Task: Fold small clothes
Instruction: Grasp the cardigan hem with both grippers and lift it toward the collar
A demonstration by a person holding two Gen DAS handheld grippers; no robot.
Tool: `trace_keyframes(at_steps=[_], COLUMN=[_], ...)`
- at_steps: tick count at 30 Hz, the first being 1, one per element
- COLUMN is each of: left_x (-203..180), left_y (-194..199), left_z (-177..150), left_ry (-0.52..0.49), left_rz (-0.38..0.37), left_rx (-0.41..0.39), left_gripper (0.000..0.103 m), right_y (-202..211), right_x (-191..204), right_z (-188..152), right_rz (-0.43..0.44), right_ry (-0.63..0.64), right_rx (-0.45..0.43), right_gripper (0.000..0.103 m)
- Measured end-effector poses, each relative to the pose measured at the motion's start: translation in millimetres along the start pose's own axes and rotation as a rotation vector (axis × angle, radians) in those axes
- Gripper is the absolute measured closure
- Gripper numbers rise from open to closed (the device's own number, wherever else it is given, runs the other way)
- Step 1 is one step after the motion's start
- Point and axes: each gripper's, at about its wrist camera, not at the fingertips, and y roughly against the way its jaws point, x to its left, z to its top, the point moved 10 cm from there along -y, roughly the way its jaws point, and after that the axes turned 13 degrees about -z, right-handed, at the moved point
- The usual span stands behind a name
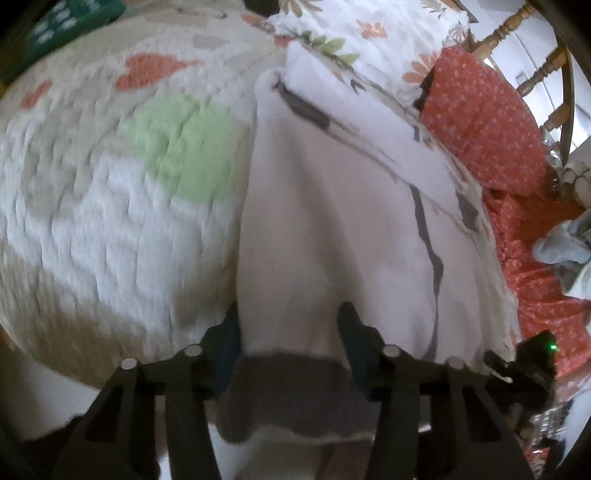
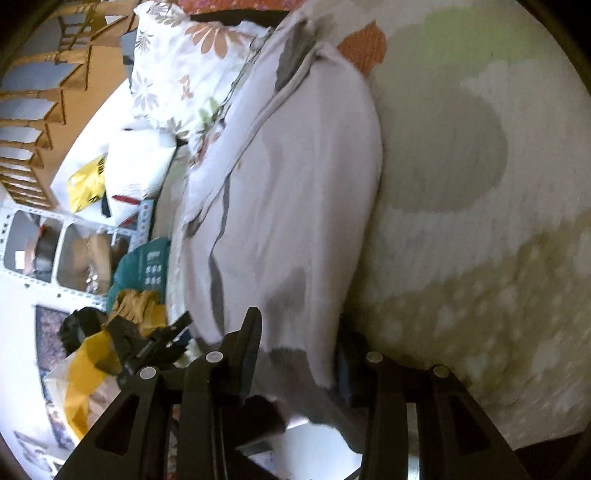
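Note:
A white garment with grey trim (image 1: 332, 206) lies stretched along the quilted bedspread (image 1: 110, 206). Its grey hem hangs over the near edge, between the jaws of my left gripper (image 1: 290, 325), which stand apart on either side of the cloth. In the right wrist view the same garment (image 2: 295, 184) runs away from my right gripper (image 2: 297, 343). Its jaws also stand apart, with the garment's near edge between them. Both frames are blurred.
A floral pillow (image 1: 369, 33) and an orange patterned cloth (image 1: 487, 122) lie beyond the garment. A wooden chair (image 1: 546, 66) stands at the far right. Shelves and bags (image 2: 92, 258) crowd the floor beside the bed. The other gripper's body (image 1: 532, 362) shows at the right.

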Motion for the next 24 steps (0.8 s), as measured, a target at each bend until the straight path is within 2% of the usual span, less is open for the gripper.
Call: trace_keyframes(at_steps=[2,7,9,11,12,15,18,19,20,21,23,24], left_x=[1.2,1.1,2.5,1.1,-1.2,-7.2,-8.0,-7.5,-4.0,-1.6,-1.2,-1.0], left_y=[1.6,0.0,-6.2,-8.3,-9.0,-12.2,-15.3,-15.5,-13.6,-11.9,-1.3,8.1], left_z=[-9.7,-28.2,-40.0,-44.5,-44.1,-46.1,-49.0,-49.2,-48.3,-46.9,-37.5,-32.8], left_ry=[0.019,0.065,0.087,0.062,0.045,0.016,0.012,0.017,0.028,0.047,0.109,0.109], left_rz=[-0.006,-0.037,-0.046,-0.019,-0.01,-0.007,0.001,0.011,0.039,0.045,0.022,0.029], left_rx=[0.002,0.022,0.05,0.051,0.054,0.059,0.068,0.067,0.064,0.071,0.053,0.032], left_gripper=[0.064,0.065,0.065,0.065,0.064,0.052,0.051,0.06,0.087,0.094,0.094,0.095], right_y=[-4.5,-15.6,-18.4,-23.0,-23.5,-23.8,-22.3,-22.3,-21.4,-21.4,-20.8,-18.8], right_x=[0.8,0.2,-0.5,1.8,1.6,1.8,-0.2,-1.1,-3.1,-3.4,-5.0,-5.1], right_z=[-8.1,-33.6,-42.1,-49.1,-49.6,-51.0,-51.3,-51.8,-52.7,-53.3,-51.6,-49.9], right_rz=[0.03,0.088,0.081,0.062,0.055,0.042,0.043,0.042,0.036,0.017,-0.06,-0.084], right_ry=[-0.002,-0.011,0.004,0.023,0.03,0.035,0.02,0.016,0.013,0.017,0.046,0.059], right_rx=[0.022,0.086,0.099,0.101,0.097,0.087,0.076,0.07,0.063,0.053,0.033,0.024], right_gripper=[0.063,0.064,0.064,0.064,0.064,0.064,0.064,0.066,0.067,0.076,0.095,0.095])
